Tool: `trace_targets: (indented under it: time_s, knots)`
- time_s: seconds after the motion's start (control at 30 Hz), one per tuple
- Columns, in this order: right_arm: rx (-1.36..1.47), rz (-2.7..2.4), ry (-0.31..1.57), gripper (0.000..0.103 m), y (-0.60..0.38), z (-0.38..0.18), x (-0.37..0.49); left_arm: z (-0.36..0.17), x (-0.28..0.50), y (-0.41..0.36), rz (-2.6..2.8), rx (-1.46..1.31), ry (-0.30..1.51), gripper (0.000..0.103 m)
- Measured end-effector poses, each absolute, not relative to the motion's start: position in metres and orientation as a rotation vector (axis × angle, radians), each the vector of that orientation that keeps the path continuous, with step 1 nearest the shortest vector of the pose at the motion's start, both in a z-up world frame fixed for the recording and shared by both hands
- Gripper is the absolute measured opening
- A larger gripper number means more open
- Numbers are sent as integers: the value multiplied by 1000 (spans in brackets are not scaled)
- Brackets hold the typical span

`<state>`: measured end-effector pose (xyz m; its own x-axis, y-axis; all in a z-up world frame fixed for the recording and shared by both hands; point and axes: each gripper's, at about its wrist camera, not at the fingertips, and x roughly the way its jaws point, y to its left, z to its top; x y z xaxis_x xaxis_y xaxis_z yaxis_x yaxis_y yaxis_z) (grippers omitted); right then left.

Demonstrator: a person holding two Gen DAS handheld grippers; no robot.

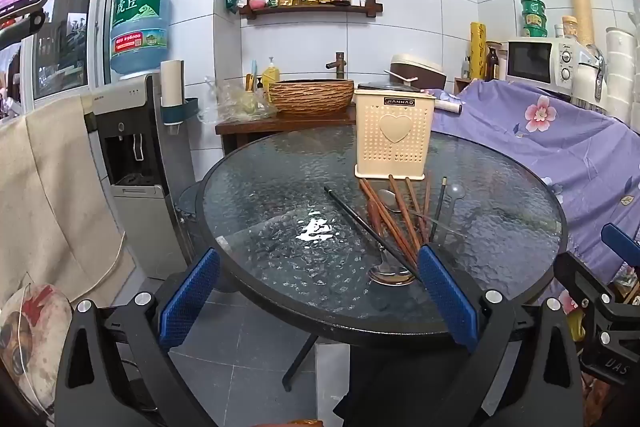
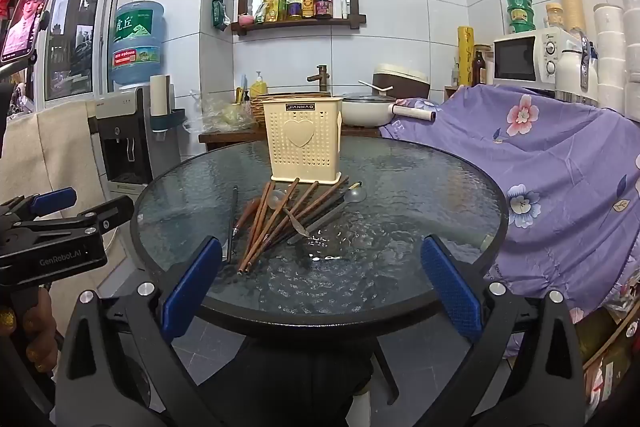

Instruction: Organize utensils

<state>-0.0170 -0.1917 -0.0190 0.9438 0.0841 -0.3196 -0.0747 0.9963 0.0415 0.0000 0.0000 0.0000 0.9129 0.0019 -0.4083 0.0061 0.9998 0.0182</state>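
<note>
Nearest the round glass table's [image 2: 400, 163] front rim, both my grippers hover with nothing between the jaws: my left gripper [image 1: 316, 291] spread wide, my right gripper [image 2: 320, 287] equally released. Just past that rim lies the utensil pile, loose on the glass. A metal spoon [image 1: 390, 273] rests closest to me, its bowl beside my left gripper's right-hand finger [image 1: 448, 291]. From there a dark chopstick [image 1: 368, 227] and the brown wooden chopsticks [image 2: 272, 223] run lengthwise away from me, fanned, their far tips pointing toward the cream utensil holder [image 2: 304, 141]. A clear plastic spoon [image 2: 354, 194] sits further back on the table, close to the holder's foot. The holder stands upright beyond the pile, toward the table's far side.

Judging by this, the pile lies ahead and right of my left gripper, ahead and left of my right one; my left looks nearer. Their long axes run roughly along my fingers, so a pinch would close across their width.
</note>
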Motion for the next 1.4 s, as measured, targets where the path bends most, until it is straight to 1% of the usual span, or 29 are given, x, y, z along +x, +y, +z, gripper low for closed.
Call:
trace_targets:
  time_s: [1.4]
  knots:
    - [22, 83, 321, 98, -191, -19, -17, -6, 4, 3, -4, 14, 434, 97]
